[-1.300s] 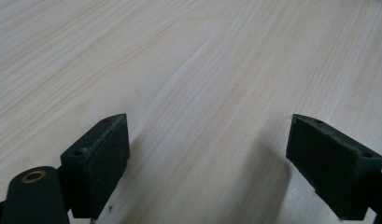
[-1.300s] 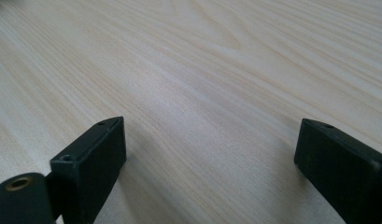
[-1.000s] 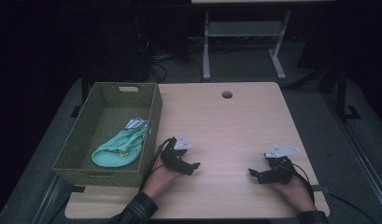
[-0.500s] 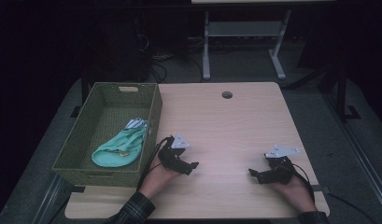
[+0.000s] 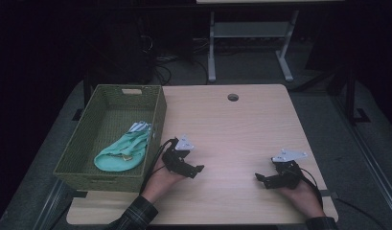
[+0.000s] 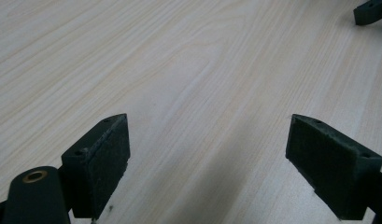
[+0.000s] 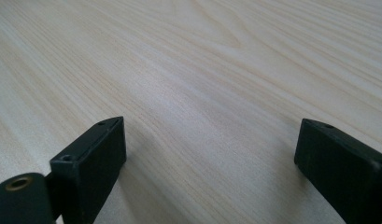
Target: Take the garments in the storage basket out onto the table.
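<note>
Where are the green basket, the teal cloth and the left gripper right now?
green basket (image 5: pixel 76 140): high view, on its left wall.
teal cloth (image 5: pixel 121 154): high view, middle of the cloth, inside the basket.
left gripper (image 5: pixel 197 171): high view, between its open fingertips, over the table.

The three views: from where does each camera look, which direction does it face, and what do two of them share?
High view: above the person's side, facing forward and down on the table and basket; both forearms, left gripper, right gripper.
Left gripper view: rides the left gripper, facing bare tabletop; jaws apart.
Right gripper view: rides the right gripper, likewise.
Shared: both gripper views show wood grain.
</note>
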Action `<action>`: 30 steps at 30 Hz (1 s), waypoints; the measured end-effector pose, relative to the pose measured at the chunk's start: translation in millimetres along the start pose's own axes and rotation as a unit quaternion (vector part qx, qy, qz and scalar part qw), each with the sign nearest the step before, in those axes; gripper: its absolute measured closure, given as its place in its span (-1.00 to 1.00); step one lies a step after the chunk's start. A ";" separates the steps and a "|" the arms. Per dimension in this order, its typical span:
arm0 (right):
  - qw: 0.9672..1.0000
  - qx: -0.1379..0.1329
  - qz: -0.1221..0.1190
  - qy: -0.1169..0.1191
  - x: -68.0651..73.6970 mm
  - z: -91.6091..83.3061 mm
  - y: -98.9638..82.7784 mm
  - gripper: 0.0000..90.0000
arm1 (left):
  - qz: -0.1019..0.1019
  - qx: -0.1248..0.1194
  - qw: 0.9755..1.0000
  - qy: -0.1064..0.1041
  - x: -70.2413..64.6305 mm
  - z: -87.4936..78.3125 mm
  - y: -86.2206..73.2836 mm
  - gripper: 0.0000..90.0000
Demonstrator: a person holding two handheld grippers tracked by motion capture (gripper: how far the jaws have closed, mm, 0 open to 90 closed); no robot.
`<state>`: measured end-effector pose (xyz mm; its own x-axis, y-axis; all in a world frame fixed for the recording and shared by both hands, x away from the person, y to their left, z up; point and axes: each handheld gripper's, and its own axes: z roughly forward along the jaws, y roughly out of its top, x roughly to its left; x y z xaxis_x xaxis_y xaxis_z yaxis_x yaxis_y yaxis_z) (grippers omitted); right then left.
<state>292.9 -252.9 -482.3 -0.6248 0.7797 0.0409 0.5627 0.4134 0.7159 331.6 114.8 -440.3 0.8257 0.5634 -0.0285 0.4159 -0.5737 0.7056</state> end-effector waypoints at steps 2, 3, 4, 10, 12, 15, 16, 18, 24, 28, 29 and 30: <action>1.000 0.000 0.000 0.001 0.0 0.2 0.1 -0.81 | -0.003 -0.002 1.000 -0.003 0.1 -0.8 -0.1 -0.71; 1.000 0.001 0.000 0.001 0.0 0.3 0.3 -0.81 | -0.003 -0.002 1.000 -0.004 0.1 -1.0 0.0 -0.71; 1.000 0.001 0.000 0.001 0.0 0.3 0.3 -0.81 | -0.002 -0.001 1.000 -0.005 0.2 -1.2 0.1 -0.71; 1.000 0.001 -0.004 0.002 -0.5 0.8 0.8 -0.82 | -0.003 -0.003 1.000 -0.004 1.2 -4.0 3.7 -0.71; 1.000 0.000 -0.002 0.002 -0.1 0.8 0.6 -0.82 | 0.000 -0.002 1.000 -0.004 1.7 -4.4 4.9 -0.71; 1.000 0.001 -0.001 0.001 0.3 0.3 0.2 -0.82 | 0.000 -0.001 1.000 -0.006 2.2 -6.4 6.4 -0.71; 1.000 0.001 0.000 0.001 0.4 0.1 0.1 -0.82 | -0.001 -0.001 1.000 -0.006 1.9 -7.2 7.1 -0.71; 1.000 0.001 0.000 0.002 0.4 0.1 0.1 -0.82 | 0.001 -0.002 1.000 -0.005 2.3 -9.3 9.1 -0.71; 1.000 0.000 0.001 0.001 0.5 0.2 0.0 -0.82 | -0.003 0.004 1.000 -0.004 2.4 -14.8 13.1 -0.71; 1.000 0.000 0.000 0.001 0.5 0.2 0.0 -0.82 | 0.000 0.003 1.000 -0.007 2.4 -17.4 15.9 -0.71; 1.000 0.000 0.000 0.001 0.5 0.2 0.0 -0.82 | -0.003 0.000 1.000 -0.007 1.8 -17.6 16.2 -0.71; 1.000 0.000 0.000 0.001 0.5 0.3 0.0 -0.82 | -0.003 -0.002 1.000 -0.009 2.0 -18.3 16.8 -0.71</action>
<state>292.8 -252.5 -482.5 -0.6263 0.7784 0.0430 0.5630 0.4134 0.7157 333.2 117.1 -415.5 0.8297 0.5563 -0.0459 0.4198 -0.5676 0.7083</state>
